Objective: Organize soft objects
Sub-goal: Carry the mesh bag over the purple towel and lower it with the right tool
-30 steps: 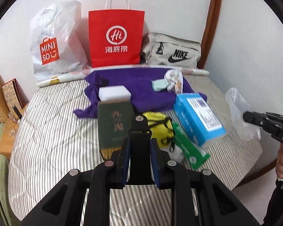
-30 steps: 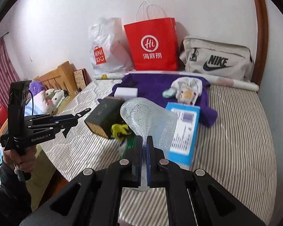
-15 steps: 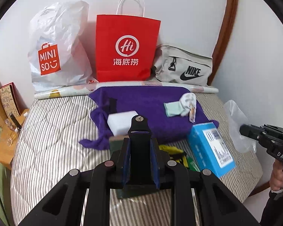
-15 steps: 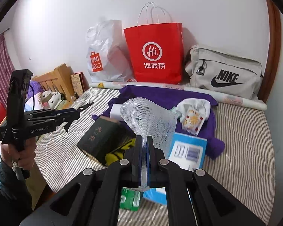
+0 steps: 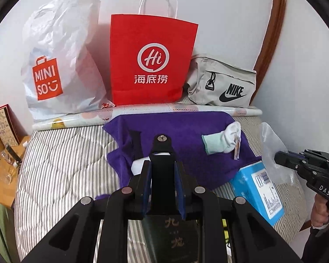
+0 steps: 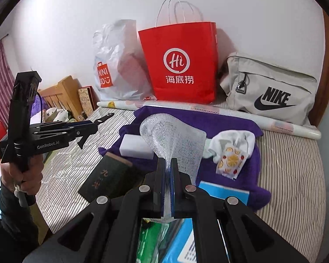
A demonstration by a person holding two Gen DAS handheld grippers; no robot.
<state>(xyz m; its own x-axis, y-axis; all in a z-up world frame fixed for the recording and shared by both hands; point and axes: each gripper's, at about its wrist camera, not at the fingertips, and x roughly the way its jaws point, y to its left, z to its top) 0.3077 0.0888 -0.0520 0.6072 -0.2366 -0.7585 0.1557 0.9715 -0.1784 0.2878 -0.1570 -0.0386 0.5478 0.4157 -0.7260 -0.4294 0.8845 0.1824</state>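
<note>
My right gripper is shut on a clear netted plastic wrap, which fans up above the fingers. In the left wrist view the same wrap hangs at the right edge. My left gripper is shut on a flat black piece with a screw at its tip. Both hover over the striped bed. Ahead lies a purple cloth with a white and mint sock on it. A fruit-printed sachet rests against the sock. A white block sits at the cloth's near edge.
A white Miniso bag, a red paper bag and a grey Nike bag stand against the wall behind a paper roll. A dark green box and a blue box lie under the grippers. A wooden headboard is on the left.
Both grippers have moved forward over the bed toward the bags at the wall. The boxes have slid down under the fingers. Both grips are unchanged.
</note>
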